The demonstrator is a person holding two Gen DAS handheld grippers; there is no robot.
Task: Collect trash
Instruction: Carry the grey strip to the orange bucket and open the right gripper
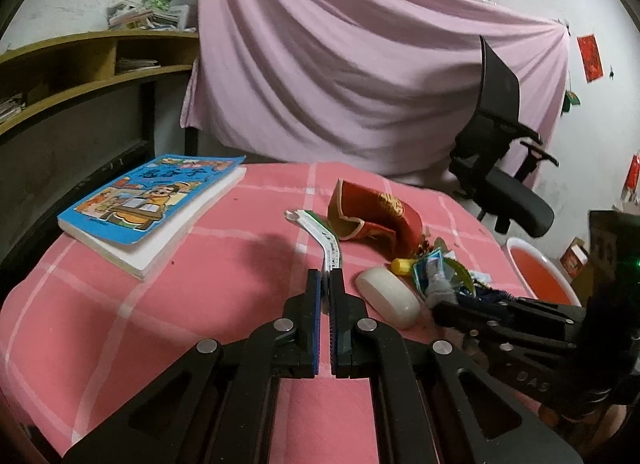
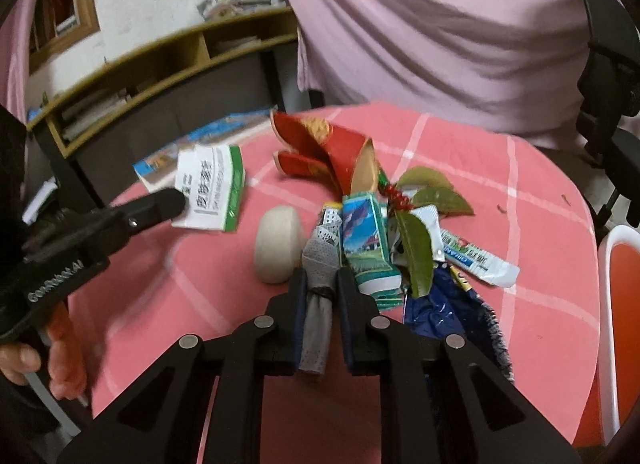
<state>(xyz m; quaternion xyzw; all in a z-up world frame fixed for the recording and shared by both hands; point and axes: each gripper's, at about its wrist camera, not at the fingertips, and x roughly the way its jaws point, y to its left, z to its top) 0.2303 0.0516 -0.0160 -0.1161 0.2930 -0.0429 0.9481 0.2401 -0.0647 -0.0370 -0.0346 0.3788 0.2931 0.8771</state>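
Observation:
My left gripper is shut on a flattened white and green box, seen edge-on in the left wrist view. From the right wrist view the box hangs above the pink checked tablecloth. My right gripper is shut on a grey foil wrapper at the near edge of the trash pile. The pile holds a torn red carton, a blue-green small carton, green leaves, a white sachet and a dark blue wrapper.
A pale oval block lies left of the pile. A blue picture book sits at the table's far left. A red bin with a white rim stands beside the table on the right, with a black office chair behind it.

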